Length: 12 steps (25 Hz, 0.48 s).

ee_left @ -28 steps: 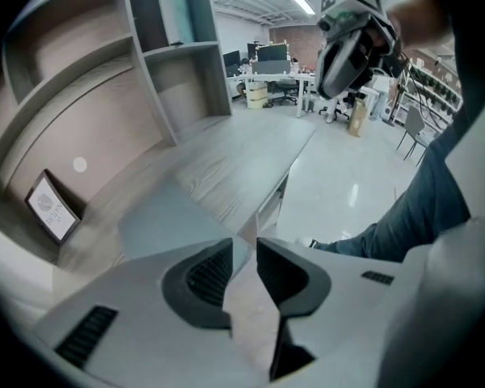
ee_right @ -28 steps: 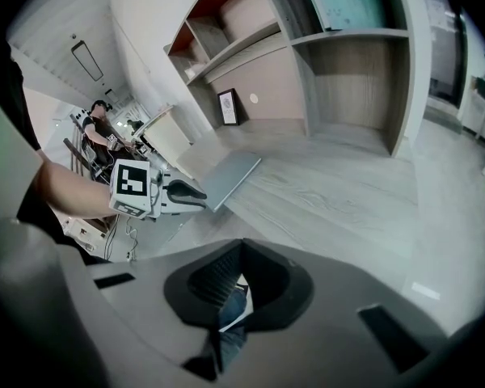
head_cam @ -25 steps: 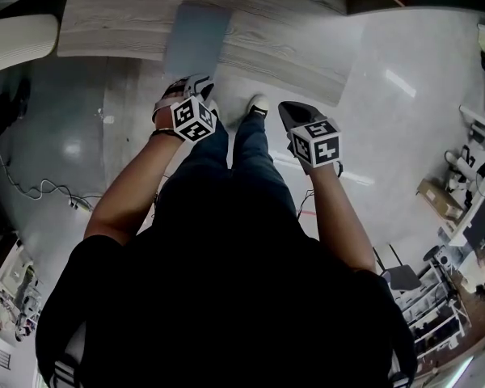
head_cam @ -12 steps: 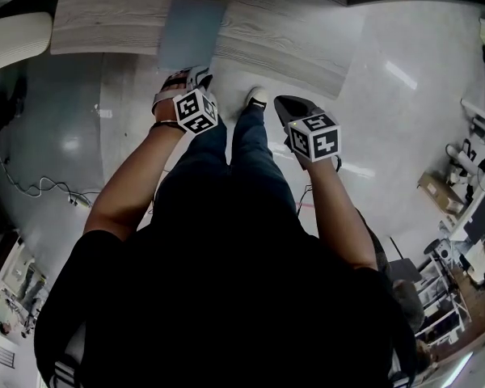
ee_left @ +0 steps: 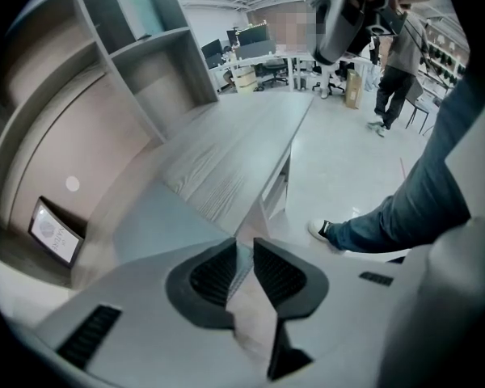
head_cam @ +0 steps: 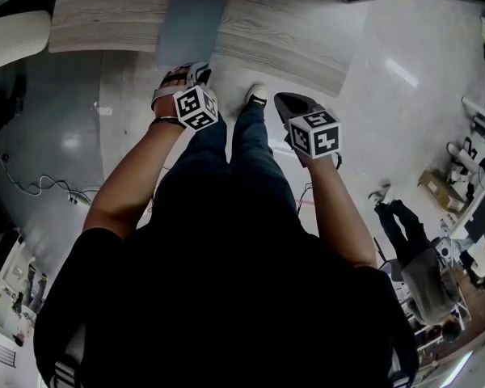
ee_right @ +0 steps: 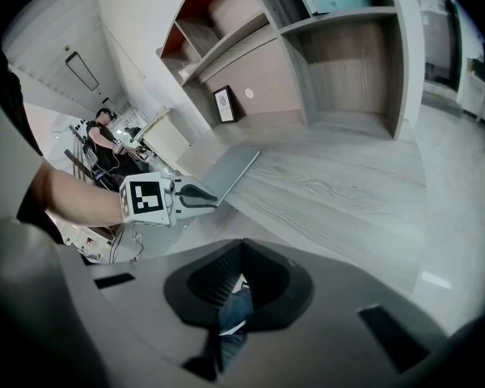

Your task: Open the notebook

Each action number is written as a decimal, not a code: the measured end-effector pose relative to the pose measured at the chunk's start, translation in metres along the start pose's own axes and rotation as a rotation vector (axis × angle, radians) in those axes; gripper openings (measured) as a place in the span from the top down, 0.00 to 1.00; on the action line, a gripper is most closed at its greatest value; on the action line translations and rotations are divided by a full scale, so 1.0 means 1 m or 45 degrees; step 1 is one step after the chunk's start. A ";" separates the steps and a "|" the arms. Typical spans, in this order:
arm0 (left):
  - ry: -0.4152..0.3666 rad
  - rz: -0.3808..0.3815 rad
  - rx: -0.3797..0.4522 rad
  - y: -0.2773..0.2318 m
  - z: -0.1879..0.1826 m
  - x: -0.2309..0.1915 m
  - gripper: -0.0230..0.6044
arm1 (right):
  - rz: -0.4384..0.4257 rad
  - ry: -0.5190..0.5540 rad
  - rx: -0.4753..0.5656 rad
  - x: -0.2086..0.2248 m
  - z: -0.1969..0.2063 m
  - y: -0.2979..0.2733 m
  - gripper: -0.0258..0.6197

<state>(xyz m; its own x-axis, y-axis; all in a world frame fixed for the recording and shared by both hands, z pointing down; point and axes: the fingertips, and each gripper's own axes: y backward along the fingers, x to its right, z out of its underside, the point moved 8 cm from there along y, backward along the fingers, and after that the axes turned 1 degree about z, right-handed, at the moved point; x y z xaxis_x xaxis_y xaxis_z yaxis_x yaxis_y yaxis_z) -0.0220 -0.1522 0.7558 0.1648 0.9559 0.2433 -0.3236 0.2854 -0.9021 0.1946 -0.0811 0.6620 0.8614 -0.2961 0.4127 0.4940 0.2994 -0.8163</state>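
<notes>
Slim grey-blue notebook lies just ahead of the barely parted, empty left tongs, running lengthwise away; the clenched right tongs hang farther from it.

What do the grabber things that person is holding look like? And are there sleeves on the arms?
The left hand-held gripper and the right hand-held gripper look alike: a grey body ending in two black, ribbed, wedge-shaped jaws. Each carries a white cube printed with black square markers. The person wears a dark short-sleeved top, so the sleeves stop above the elbows.
</notes>
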 end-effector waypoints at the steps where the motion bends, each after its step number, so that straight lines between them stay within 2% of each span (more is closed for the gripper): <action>1: -0.004 0.002 0.000 0.000 0.000 0.000 0.84 | 0.000 0.000 0.000 0.000 0.000 0.000 0.96; 12: -0.011 0.009 0.004 0.005 -0.001 -0.001 0.87 | 0.007 0.010 0.010 -0.005 -0.002 0.002 0.96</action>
<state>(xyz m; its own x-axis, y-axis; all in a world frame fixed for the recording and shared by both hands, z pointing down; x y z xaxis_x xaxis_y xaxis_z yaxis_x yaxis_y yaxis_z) -0.0227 -0.1516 0.7510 0.1540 0.9585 0.2399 -0.3281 0.2786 -0.9026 0.1910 -0.0810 0.6571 0.8631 -0.3015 0.4052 0.4903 0.3079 -0.8153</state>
